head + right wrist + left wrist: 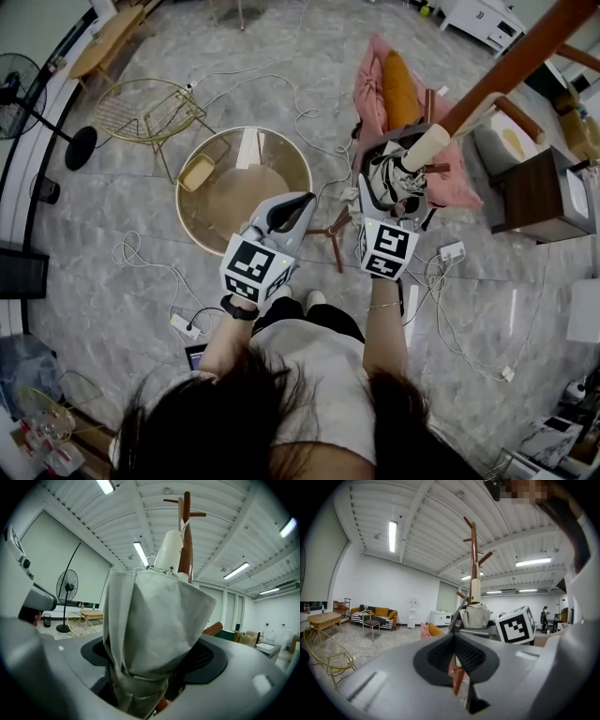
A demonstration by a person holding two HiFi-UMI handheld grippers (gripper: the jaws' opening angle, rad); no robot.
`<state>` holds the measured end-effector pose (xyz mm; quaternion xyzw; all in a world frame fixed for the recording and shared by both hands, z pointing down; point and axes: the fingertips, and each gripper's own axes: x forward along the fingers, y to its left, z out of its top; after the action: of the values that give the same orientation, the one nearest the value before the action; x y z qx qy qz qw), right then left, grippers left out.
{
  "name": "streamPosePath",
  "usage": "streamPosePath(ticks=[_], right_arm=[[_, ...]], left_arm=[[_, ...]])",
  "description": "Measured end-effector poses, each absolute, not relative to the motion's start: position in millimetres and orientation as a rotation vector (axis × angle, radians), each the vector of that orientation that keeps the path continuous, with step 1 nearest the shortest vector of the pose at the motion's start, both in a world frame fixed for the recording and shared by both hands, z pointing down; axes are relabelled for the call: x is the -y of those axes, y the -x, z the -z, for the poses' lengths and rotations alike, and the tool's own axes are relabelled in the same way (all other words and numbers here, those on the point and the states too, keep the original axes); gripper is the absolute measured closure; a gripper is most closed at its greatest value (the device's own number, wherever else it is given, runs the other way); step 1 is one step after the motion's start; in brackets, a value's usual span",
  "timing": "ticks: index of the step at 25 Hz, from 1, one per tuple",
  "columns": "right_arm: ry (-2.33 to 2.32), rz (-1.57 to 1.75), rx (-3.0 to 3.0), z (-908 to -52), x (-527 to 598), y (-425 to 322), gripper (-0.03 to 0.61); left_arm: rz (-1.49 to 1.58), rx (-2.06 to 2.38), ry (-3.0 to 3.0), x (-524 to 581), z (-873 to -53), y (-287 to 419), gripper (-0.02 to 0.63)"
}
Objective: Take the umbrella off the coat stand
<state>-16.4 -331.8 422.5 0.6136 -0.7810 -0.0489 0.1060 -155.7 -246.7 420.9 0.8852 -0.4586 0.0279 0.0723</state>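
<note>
The right hand-held gripper (149,670) grips the folded umbrella (152,616) at the coat stand (187,536), the left hand-held gripper (457,654) closed and empty at its nine o'clock.

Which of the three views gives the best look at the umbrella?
The right gripper view: the folded umbrella fills the frame, gripped between the right gripper's jaws. The head view shows it from above, partly behind that gripper, by the coat stand. The left gripper view shows it only small and far.

Coat stand (525,52) — top cut off
</note>
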Motion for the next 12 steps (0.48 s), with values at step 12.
streamPosePath(ticks=[12], right_arm=[[-1.78, 0.08, 2.356, -421, 320, 12, 0.229]], left_arm=[[-0.085, 1.375, -2.677, 245, -414, 148, 0.555]])
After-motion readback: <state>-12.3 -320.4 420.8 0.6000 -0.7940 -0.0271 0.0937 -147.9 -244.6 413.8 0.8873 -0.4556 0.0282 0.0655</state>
